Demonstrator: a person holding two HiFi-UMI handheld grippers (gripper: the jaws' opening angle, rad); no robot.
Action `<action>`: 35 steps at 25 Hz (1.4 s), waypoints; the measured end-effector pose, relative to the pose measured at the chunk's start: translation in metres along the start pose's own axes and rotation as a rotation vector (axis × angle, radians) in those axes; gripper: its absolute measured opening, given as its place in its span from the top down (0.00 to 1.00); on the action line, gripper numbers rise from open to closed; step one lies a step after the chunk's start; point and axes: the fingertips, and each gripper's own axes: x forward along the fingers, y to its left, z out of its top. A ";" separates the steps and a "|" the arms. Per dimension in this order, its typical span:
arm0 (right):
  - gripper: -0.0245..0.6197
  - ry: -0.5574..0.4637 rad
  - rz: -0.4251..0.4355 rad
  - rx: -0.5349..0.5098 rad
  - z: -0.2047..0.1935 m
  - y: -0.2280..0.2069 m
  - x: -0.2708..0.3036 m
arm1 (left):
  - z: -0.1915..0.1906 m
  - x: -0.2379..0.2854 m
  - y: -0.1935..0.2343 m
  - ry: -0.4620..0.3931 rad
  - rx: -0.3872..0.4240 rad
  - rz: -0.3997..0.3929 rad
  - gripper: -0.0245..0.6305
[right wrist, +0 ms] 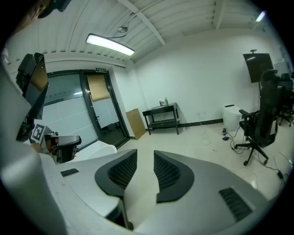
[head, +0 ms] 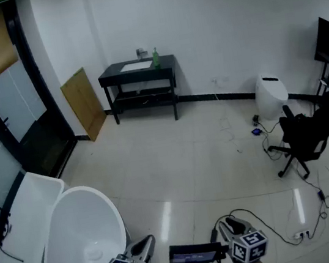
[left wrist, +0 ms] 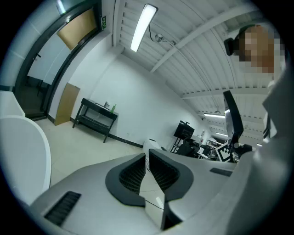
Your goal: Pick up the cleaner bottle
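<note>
The cleaner bottle (head: pixel 156 57) is small and green and stands upright on a black table (head: pixel 166 65) against the far wall, next to a white inset basin. It also shows far off as the bottle (left wrist: pixel 113 108) and the bottle (right wrist: pixel 166 101) in the two gripper views. Both grippers are low at the near edge of the head view, a whole room away from it. My left gripper (head: pixel 145 245) has its jaws together with nothing between them; the tips meet at the left gripper (left wrist: pixel 147 155). My right gripper (head: pixel 228 224) stands open and empty, its gap showing at the right gripper (right wrist: pixel 145 160).
A white bathtub (head: pixel 75 235) lies at the near left by a glass door. A wooden board (head: pixel 86 103) leans on the wall left of the table. To the right are a black office chair (head: pixel 304 136), a white appliance (head: pixel 270 95) and floor cables with a power strip (head: pixel 301 235).
</note>
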 end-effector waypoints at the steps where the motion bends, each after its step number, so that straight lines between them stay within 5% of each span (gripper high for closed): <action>1: 0.80 0.002 0.003 0.000 0.001 -0.002 0.001 | 0.001 0.003 -0.001 -0.001 0.000 0.000 0.95; 35: 0.80 0.004 0.014 0.017 0.001 -0.016 -0.001 | -0.005 0.020 -0.020 0.008 -0.002 -0.009 0.95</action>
